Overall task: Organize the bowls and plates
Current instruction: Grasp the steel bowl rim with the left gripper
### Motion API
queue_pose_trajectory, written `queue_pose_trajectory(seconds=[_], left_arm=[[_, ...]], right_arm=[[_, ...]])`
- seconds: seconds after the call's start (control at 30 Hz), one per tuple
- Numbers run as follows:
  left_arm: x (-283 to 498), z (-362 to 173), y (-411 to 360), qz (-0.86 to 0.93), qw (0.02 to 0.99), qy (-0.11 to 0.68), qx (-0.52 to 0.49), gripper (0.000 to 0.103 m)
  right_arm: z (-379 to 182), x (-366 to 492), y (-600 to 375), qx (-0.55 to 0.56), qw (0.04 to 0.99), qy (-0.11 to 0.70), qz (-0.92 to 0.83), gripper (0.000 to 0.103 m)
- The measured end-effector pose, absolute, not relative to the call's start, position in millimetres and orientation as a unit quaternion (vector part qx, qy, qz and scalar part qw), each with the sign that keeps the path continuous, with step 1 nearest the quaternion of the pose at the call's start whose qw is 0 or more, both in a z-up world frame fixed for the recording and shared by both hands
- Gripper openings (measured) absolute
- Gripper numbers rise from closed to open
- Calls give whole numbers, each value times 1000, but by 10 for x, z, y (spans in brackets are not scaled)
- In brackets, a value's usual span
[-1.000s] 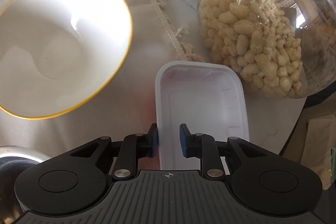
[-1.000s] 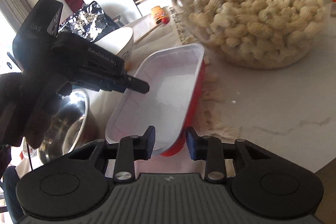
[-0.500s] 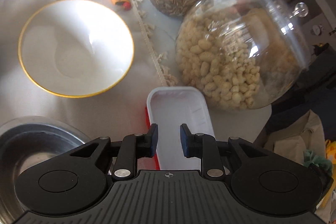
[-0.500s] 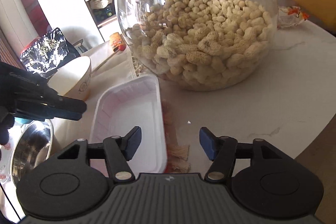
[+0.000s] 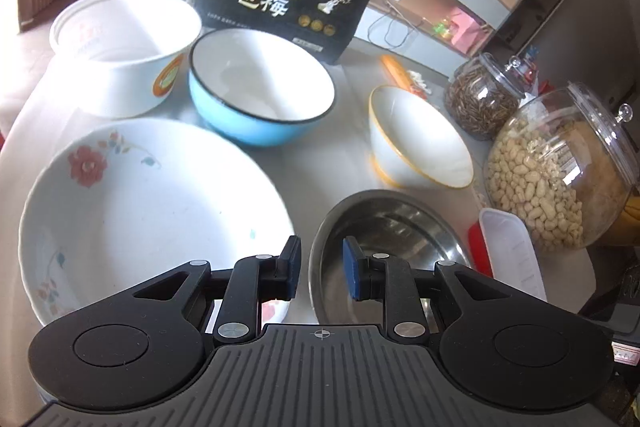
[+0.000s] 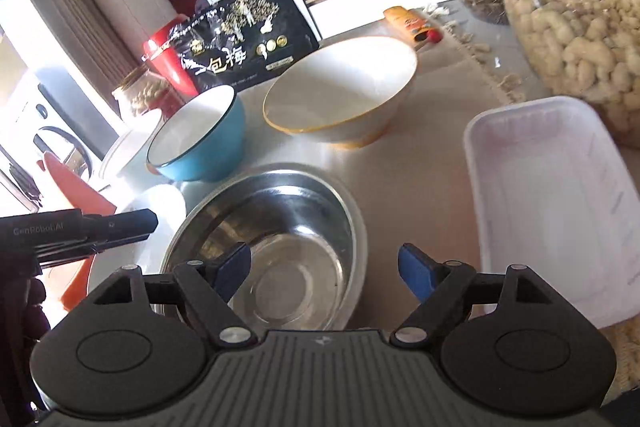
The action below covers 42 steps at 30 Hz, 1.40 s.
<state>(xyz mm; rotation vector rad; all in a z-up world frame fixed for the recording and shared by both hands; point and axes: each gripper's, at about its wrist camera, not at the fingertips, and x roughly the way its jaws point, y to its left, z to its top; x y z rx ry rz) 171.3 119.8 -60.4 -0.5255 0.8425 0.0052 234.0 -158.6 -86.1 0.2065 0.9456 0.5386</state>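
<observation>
Left tongs (image 5: 319,269): seen narrowly parted in the left wrist view, nothing between the pads, held above the gap between flowered plate (image 5: 132,211) and steel bowl (image 5: 384,227)
Beyond them: blue bowl (image 5: 260,87), yellow-rimmed bowl (image 5: 416,139) and paper tub (image 5: 120,43) are set on the table; white tray (image 5: 512,251) lies beside the peanut jar (image 5: 560,179)
Right tongs (image 6: 324,267): seen opening wide in the right wrist view, empty, above the steel bowl (image 6: 280,227)
White tray (image 6: 552,195): at right, untouched
</observation>
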Motion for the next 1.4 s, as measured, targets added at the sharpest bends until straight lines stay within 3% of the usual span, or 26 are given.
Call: queue_pose_trajectory(seconds=[0.2,0.4,0.47,0.87,1.17,1.3,1.4], left_arm=[[1745,-756,1220,-25,871,407,-273,25],[1750,-776,1177,-29,872,413,-262,24],[1756,-778,1177,-30,872,412,-261,24],[1687,-790,1107,-40,871,418,-254,24],[1456,-767,1080,-49,869,424,-251,24],[1333,-752,1009,-57,865,434,-245,24],[1204,-728,934,-88,853,453,-242,23]], right_arm=[[-1073,2431,-1424,108,832,490,238,85],[-1187,2426,-1425,112,809,516,258,95],[-1189,2445,-1403,104,803,521,269,103],[-1240,2577,-1469,153,780,541,274,103],[-1215,2252,-1275,53,825,498,262,102],[-1207,2251,-1240,23,813,511,279,98],[-1176,2155,-1281,19,807,518,283,88]])
